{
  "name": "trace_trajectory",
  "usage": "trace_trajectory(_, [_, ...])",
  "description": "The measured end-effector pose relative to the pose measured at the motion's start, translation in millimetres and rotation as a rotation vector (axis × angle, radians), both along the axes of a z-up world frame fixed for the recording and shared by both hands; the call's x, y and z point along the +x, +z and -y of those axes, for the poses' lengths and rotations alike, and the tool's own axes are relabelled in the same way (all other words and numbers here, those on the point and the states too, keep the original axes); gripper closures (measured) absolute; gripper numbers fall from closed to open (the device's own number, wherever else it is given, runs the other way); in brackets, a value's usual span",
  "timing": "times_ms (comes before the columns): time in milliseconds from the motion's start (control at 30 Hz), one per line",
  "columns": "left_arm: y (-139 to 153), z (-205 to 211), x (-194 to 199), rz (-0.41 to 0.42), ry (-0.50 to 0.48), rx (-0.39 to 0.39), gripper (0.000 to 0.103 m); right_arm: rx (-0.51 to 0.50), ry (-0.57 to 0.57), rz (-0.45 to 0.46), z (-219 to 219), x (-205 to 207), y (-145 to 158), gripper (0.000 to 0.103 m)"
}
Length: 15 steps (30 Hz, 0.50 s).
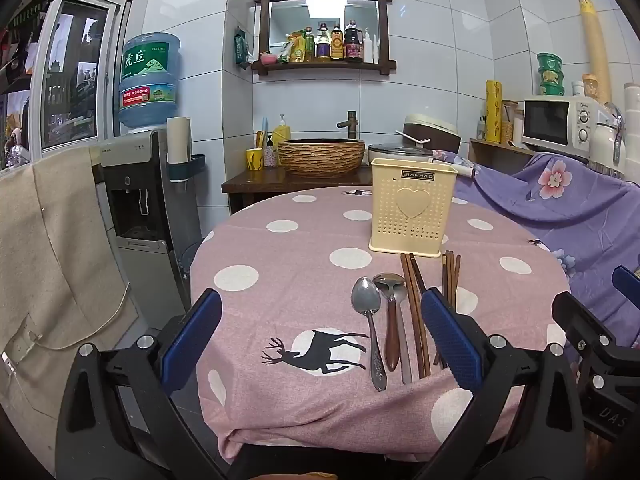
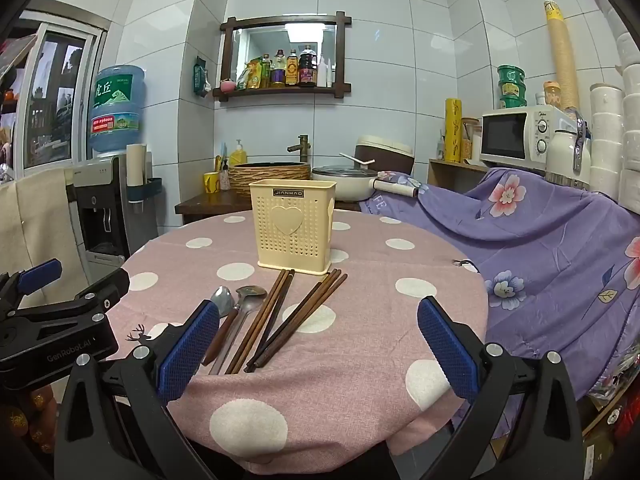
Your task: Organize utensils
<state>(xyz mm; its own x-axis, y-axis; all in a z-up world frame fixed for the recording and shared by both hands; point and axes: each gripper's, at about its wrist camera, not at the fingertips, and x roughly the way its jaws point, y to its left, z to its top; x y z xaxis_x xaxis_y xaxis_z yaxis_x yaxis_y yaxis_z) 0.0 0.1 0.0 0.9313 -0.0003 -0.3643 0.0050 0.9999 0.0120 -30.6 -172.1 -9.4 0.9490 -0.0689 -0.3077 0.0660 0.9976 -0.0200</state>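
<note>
Two spoons and brown chopsticks beside cream holder (perforated, heart-embossed), left claw, right claw both wide, empty

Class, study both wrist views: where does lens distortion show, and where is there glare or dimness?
Left wrist view: wall tile lines bow outward, corners go black, and the ceiling light glares in the mirror. Right wrist view: the same bending curves the paper cup stack; the table is evenly lit, with soft shadows.

I see a matt pink cloth with a woven look over the table. The spoons are shiny metal, one with a glossy brown handle. The chopsticks look like dark wood, the perforated holder smooth cream plastic. My gripper pads are textured blue.
</note>
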Motion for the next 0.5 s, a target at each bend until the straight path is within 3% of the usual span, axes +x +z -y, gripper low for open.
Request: trace_trajectory(500, [-11, -2, 1, 0.001, 0.002, -0.006, 0.005, -0.004, 0.0, 0.003, -1, 0, 0, 0.006])
